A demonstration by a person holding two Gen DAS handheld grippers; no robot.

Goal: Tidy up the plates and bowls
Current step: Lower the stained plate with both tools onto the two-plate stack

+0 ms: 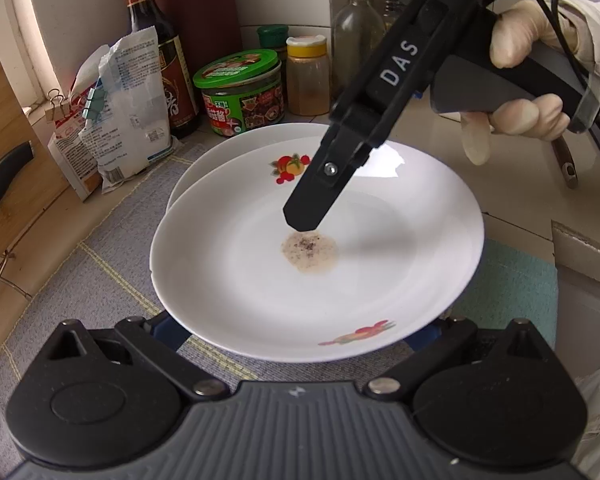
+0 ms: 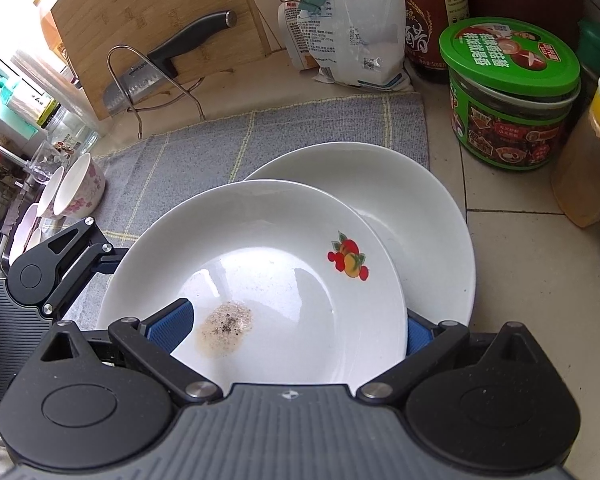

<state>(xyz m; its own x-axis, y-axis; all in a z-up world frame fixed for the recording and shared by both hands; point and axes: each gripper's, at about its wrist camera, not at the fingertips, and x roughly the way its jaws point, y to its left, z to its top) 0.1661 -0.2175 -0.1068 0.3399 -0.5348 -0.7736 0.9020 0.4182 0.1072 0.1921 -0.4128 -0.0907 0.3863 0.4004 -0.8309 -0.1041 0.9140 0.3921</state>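
Note:
A white plate with fruit prints and a brown speckled stain [image 1: 316,248] lies tilted on top of a second white plate [image 1: 220,148] on a grey mat. My left gripper [image 1: 300,336] is open, its fingers under the top plate's near rim. My right gripper [image 2: 288,328] is open, one blue pad inside the top plate [image 2: 260,280] by the stain, the other finger outside the rim. In the left wrist view its finger [image 1: 312,204] points down at the stain. The lower plate [image 2: 420,208] shows behind. Two floral bowls [image 2: 76,188] stand at the far left.
A grey checked mat [image 2: 260,128] covers the counter. A green-lidded jar [image 2: 508,92], a yellow-capped jar [image 2: 592,152], sauce bottles [image 1: 156,44] and clipped bags [image 2: 352,20] stand along the back. A knife [image 2: 160,68] rests against a bamboo board [image 2: 152,12].

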